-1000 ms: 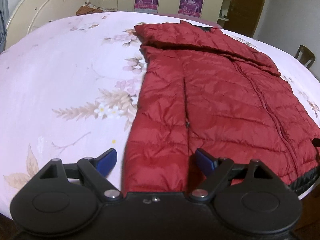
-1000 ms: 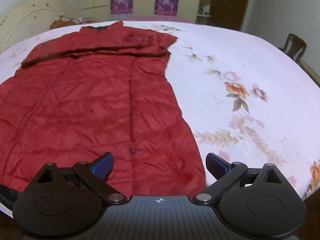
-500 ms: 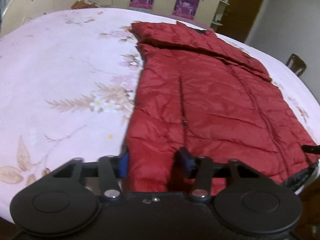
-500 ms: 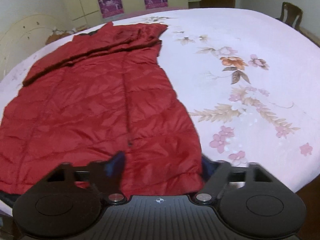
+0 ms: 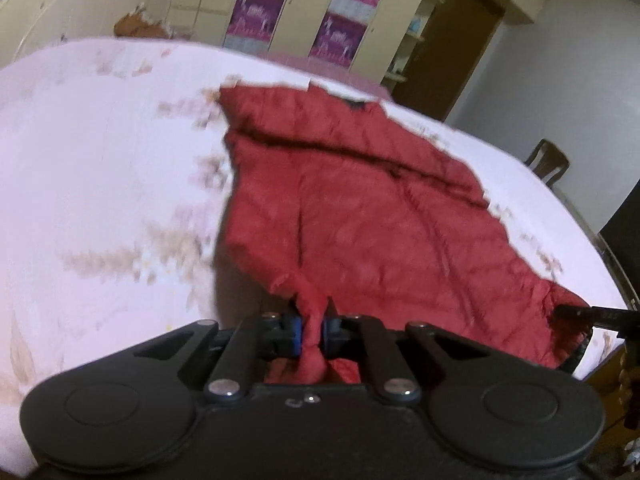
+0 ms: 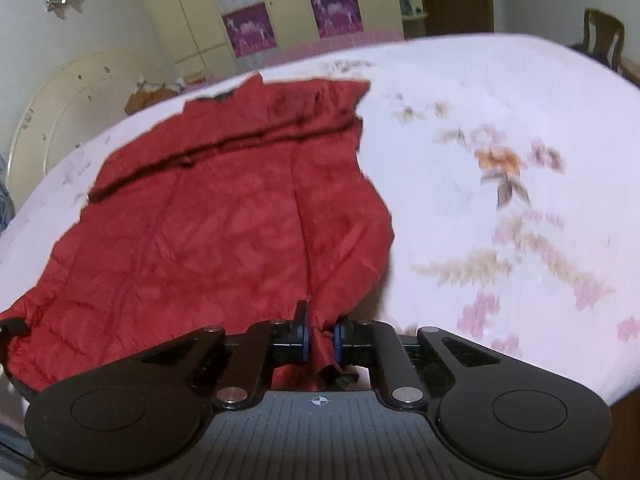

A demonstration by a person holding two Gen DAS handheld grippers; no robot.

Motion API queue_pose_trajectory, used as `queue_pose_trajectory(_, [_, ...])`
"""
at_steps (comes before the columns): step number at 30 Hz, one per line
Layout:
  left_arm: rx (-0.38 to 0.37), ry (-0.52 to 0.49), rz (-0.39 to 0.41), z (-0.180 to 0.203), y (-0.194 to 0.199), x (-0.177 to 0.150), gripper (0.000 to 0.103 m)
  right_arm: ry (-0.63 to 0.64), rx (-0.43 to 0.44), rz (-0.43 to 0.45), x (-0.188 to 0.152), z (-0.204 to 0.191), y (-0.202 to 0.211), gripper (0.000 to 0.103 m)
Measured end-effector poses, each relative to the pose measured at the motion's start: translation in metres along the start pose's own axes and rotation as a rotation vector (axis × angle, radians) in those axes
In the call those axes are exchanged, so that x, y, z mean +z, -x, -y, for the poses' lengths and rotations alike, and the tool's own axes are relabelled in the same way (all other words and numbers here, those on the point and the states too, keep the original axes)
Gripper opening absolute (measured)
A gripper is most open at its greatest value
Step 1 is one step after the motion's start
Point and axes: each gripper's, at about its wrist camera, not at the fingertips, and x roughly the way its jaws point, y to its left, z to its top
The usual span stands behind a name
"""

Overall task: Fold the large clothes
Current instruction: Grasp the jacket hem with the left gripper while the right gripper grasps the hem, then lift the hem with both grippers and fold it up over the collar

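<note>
A red quilted down jacket [image 5: 360,216] lies on the pink floral bed, collar at the far end, sleeves folded across the chest. My left gripper [image 5: 312,330] is shut on the jacket's near left hem corner, which is pinched and lifted off the bed. In the right wrist view the same jacket [image 6: 224,224] fills the left half. My right gripper [image 6: 320,338] is shut on the near right hem corner, also raised. The right gripper's tip shows at the right edge of the left wrist view [image 5: 588,314].
The bed with its pink floral sheet [image 6: 500,184] spreads all around the jacket. Yellow wardrobes with purple posters [image 5: 288,12] stand behind. A wooden chair [image 6: 602,38] is at the far right, and a round board [image 6: 60,108] leans at the left.
Both grippers went from open around the hem to shut on it. The two hem corners have risen off the bed and the near part of the jacket is bunching.
</note>
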Motion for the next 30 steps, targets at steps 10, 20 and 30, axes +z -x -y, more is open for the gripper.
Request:
queue_pose_trajectory(10, [-0.019,-0.044,0.143,0.018,-0.002,0.059,0.008,0.004,0.036,0.141,0.059,-0.013,0.006,0.01])
queue_pose_trajectory(20, [0.031,-0.066,0.226,0.021,-0.049,0.139,0.008,0.012,0.036,0.253,0.147,-0.014,-0.036,0.01])
queue_pose_trajectory(30, [0.122,-0.105,0.26,0.023,-0.116,0.215,0.008,0.008,0.027,0.295,0.231,-0.015,-0.108,0.01])
